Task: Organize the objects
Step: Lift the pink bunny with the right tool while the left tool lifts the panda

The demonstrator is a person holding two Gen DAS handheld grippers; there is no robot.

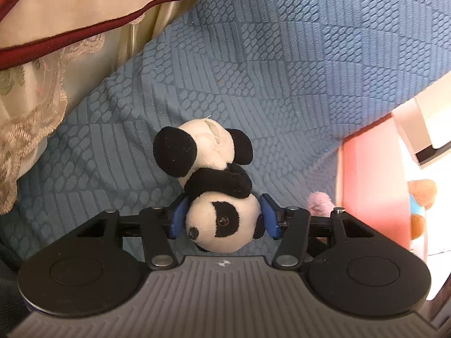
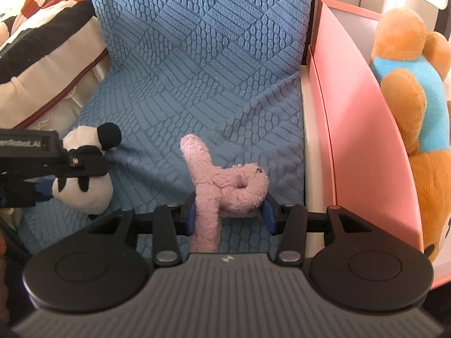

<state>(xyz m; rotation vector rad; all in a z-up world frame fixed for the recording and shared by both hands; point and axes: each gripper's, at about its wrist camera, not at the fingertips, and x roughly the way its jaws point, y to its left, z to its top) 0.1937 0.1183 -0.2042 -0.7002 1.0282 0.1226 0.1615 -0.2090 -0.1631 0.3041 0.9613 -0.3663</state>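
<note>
At far left, a cream cushion (image 1: 70, 8) with dark red piping leans on a blue textured sofa cover (image 1: 282, 56). The left gripper (image 1: 222, 217) clamps a panda plush (image 1: 220, 191) by its head between blue pads, just above the sofa seat. To its right, the right gripper (image 2: 229, 215) pinches a pink fuzzy plush (image 2: 222, 180) resting on the cover. At far right, a pink box (image 2: 366, 129) holds an orange teddy bear (image 2: 414, 84) wearing a blue shirt.

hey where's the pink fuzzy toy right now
The pink fuzzy toy sits between the right gripper fingers on the blue cover, with the pink box to its right and the panda to its left.
</note>
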